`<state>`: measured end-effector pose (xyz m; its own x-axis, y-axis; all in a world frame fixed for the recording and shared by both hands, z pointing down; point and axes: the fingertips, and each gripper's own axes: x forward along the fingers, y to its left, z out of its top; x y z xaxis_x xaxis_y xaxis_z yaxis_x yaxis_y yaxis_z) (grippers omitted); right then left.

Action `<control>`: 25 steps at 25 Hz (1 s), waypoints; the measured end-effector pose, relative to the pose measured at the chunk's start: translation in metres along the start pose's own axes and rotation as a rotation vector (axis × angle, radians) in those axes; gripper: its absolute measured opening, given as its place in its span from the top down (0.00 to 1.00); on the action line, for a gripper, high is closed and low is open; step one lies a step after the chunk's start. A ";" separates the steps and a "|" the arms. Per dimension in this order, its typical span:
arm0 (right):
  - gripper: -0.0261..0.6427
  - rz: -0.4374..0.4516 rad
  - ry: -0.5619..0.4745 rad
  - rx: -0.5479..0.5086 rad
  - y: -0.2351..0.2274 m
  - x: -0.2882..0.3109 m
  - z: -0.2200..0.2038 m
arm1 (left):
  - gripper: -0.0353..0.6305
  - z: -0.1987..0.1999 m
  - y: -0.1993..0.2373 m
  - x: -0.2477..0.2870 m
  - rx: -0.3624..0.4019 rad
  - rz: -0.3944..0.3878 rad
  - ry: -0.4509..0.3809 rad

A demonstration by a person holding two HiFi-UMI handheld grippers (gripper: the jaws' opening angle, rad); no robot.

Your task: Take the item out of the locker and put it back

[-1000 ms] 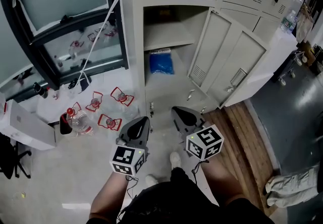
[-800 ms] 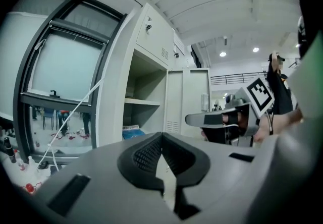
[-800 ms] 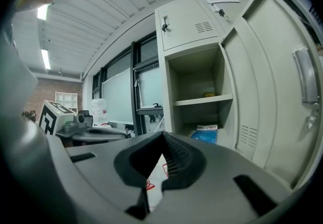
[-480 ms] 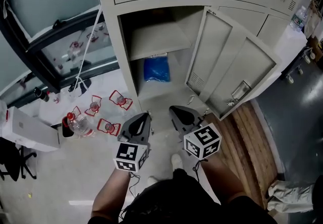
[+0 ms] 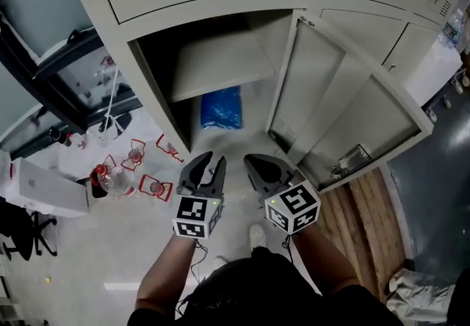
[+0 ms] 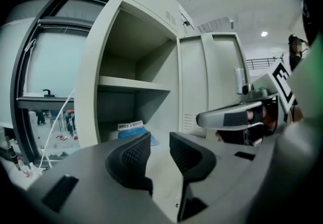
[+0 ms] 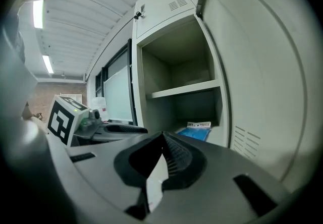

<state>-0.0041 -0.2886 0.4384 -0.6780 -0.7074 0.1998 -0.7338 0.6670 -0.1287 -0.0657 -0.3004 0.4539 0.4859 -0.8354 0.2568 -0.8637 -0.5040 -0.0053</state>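
Observation:
A blue packet (image 5: 220,108) with a white label lies on the floor of the open locker's lower compartment, under the shelf (image 5: 220,64). It also shows in the left gripper view as the blue packet (image 6: 132,129) and in the right gripper view (image 7: 198,131). My left gripper (image 5: 209,163) hovers in front of the locker, short of the packet. Its jaws are opening with nothing between them (image 6: 160,147). My right gripper (image 5: 255,164) is beside it, shut and empty (image 7: 164,142).
The locker door (image 5: 345,111) stands swung out to the right, close to the right gripper. On the floor to the left are plastic bottles and red wire frames (image 5: 117,178) and a white box (image 5: 44,189). Wooden boards (image 5: 367,207) lie at the right.
The view has drawn nearer to the locker, and both grippers have come a little closer to it. The left gripper's jaws, shut before, now stand apart.

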 end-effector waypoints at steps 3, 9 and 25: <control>0.96 0.010 0.005 -0.003 -0.010 0.004 -0.002 | 0.73 0.000 0.006 0.021 0.001 0.032 0.010; 0.96 0.016 0.020 -0.009 -0.027 0.005 -0.005 | 0.60 -0.004 0.021 0.058 -0.024 0.100 0.030; 0.96 0.022 0.069 -0.003 -0.048 0.017 -0.022 | 0.47 -0.030 0.064 0.120 -0.076 0.247 0.131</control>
<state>0.0207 -0.3274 0.4696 -0.6897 -0.6744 0.2637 -0.7183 0.6833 -0.1310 -0.0666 -0.4265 0.5132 0.2426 -0.8929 0.3792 -0.9636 -0.2671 -0.0123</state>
